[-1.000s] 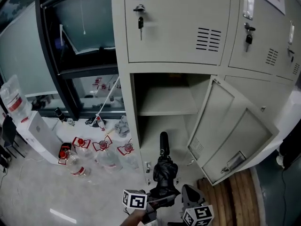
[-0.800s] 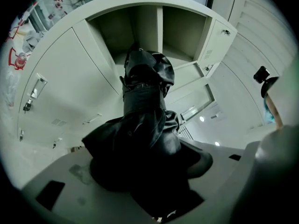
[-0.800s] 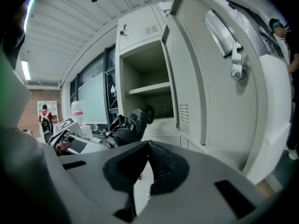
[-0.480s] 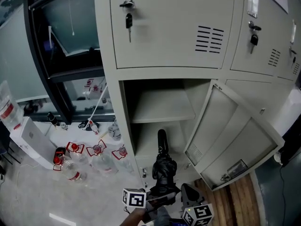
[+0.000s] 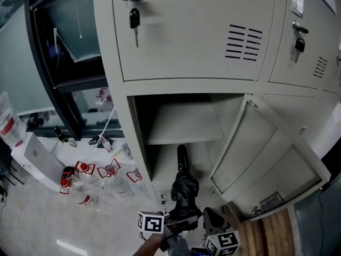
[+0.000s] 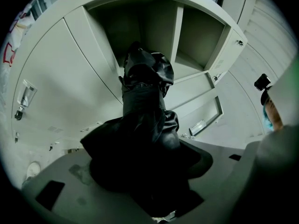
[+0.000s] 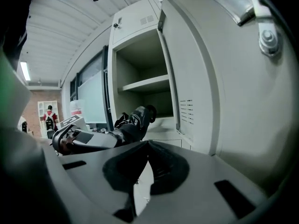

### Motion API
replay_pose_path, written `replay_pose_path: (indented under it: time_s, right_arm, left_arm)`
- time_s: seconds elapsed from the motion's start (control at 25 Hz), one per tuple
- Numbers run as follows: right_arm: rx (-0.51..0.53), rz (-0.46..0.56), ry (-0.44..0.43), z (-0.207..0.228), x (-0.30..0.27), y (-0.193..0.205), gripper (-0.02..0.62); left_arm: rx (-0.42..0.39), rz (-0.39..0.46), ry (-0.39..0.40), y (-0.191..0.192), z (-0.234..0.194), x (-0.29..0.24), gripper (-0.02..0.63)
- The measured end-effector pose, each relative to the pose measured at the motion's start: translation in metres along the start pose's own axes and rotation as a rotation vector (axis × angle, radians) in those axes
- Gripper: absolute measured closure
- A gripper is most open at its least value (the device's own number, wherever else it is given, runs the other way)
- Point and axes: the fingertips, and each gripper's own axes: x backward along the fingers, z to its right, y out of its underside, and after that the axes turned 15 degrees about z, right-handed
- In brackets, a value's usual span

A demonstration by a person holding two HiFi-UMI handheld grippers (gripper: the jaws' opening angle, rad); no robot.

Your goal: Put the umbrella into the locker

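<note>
Closer than a second ago, the locker [image 5: 181, 88] is filling more of the head view, and the umbrella [image 5: 184, 188] is reaching nearer to its open lower compartment. Nearest the person, the left gripper [image 5: 180, 218] is clamping the folded black umbrella by its bunched fabric end, both jaws pressing into the cloth, with its marker cube [image 5: 151, 223] showing at the left. Just to the right, the right gripper [image 5: 214, 223] is hanging beside it with its jaw tips meeting and nothing between them, touching neither the umbrella nor the locker. From the left gripper the umbrella is stretching away toward the locker, its rounded far end pointing at the opening under the shelf [image 5: 184, 127]; whether that end is crossing the sill cannot be told. To the right of the opening, the door [image 5: 266, 156] is standing swung wide toward the near right. On the floor [image 5: 42, 217] left of the locker, several clear bottles [image 5: 109, 170] with red labels are lying together. Farther up, above the open compartment, a key [image 5: 135, 21] is hanging from the lock of the closed upper door.
</note>
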Motion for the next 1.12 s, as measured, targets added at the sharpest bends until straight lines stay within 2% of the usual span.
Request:
replay_pose_path:
  time_s: [0.96, 1.12]
  right_arm:
    - [-0.018, -0.032, 0.008, 0.027, -0.045, 0.011, 0.594]
    - [-0.014, -0.036, 0.001, 0.027, -0.051, 0.013, 0.594]
  left_arm:
    - [0.084, 0.034, 0.048, -0.048, -0.025, -0.045, 0.333]
    - [0.179, 0.055, 0.06, -0.052, -0.026, -0.049, 0.333]
